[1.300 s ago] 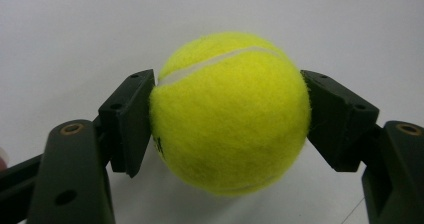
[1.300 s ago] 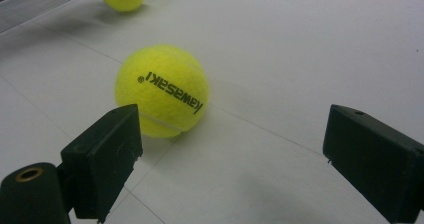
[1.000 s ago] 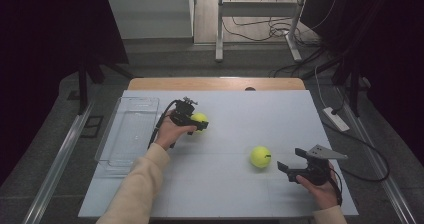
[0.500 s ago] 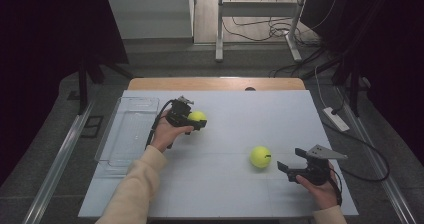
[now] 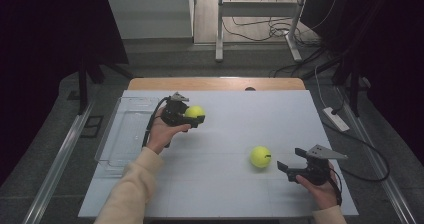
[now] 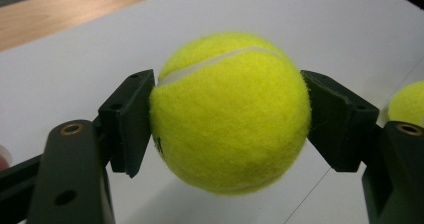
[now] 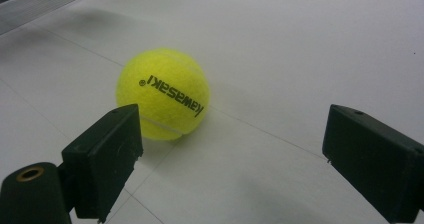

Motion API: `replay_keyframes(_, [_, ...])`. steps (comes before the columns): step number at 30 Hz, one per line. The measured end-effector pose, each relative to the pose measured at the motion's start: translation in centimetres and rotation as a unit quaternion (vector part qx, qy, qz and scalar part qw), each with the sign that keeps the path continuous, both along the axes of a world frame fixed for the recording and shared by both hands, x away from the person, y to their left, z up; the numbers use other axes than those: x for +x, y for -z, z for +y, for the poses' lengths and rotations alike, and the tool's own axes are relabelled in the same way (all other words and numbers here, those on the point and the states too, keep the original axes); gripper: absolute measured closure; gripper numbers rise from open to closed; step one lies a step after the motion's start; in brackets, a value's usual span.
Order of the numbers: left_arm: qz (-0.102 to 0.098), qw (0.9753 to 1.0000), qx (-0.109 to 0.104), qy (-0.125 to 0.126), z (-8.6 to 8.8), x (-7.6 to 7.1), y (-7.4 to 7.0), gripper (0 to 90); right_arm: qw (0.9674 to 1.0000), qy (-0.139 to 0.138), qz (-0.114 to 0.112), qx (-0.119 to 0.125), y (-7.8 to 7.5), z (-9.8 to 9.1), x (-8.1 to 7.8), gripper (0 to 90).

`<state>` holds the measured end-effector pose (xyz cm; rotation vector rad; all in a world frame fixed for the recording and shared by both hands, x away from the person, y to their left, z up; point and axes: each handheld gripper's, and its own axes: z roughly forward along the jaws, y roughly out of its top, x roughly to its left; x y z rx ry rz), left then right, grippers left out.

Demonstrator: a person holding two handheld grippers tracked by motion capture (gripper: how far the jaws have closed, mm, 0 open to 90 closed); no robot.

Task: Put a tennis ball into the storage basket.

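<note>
Compared with a second ago, the left gripper (image 5: pixel 192 119) has been carried slightly toward the left and far side of the white table (image 5: pixel 225 184), and the fuzzy yellow-green tennis ball (image 5: pixel 194 112) pinched in it has been raised with it; the right gripper (image 5: pixel 290 168) and the second yellow-green tennis ball (image 5: pixel 260 156) have been left where they were. The held ball (image 6: pixel 229 113) is seen in the left gripper view clamped between both black jaws, a white curved seam crossing its top and a small dark mark, possibly part of printed lettering, at its lower left; it appears to be clear of the table surface. It is placed at the left-centre of the table, just right of the clear plastic tray (image 5: pixel 120 139). The second ball (image 7: pixel 162 93) rests on the table at the near right, black "kawasaki" lettering printed across it upside down in the right gripper view. The right gripper (image 7: pixel 230 149) is held spread wide just to the right of that ball, nothing being touched by its jaws.
</note>
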<state>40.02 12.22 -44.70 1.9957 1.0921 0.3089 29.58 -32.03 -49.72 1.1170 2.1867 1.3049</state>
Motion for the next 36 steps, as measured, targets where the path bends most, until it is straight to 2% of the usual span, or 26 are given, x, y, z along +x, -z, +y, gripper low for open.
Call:
replay_keyframes(14, [-0.009, 0.9998, -0.014, 0.006, 0.3, -0.5, -0.7, 27.5, 1.0000, 0.002, -0.001, 0.000, -0.1, 0.0, 0.0, 9.2])
replay_keyframes(19, [-0.023, 0.9996, -0.012, 0.011, 0.2, -0.8, -1.4, 27.4, 1.0000, 0.002, -0.001, 0.001, -0.1, -0.1, 0.0, 9.2])
replay_keyframes(22, [-0.029, 0.9991, -0.027, 0.017, 0.3, -1.0, -1.9, 27.4, 1.0000, 0.003, -0.001, 0.001, -0.1, 0.0, 0.0, 9.2])
replay_keyframes(27, [-0.042, 0.9984, -0.036, 0.016, 0.7, -1.3, -2.5, 27.4, 1.0000, 0.002, -0.001, 0.002, -0.1, 0.0, 0.0, 9.2])
replay_keyframes(36, [-0.045, 0.9973, -0.058, 0.008, 1.6, -1.5, -3.3, 27.4, 1.0000, 0.003, -0.001, 0.002, -0.1, 0.0, 0.0, 9.2])
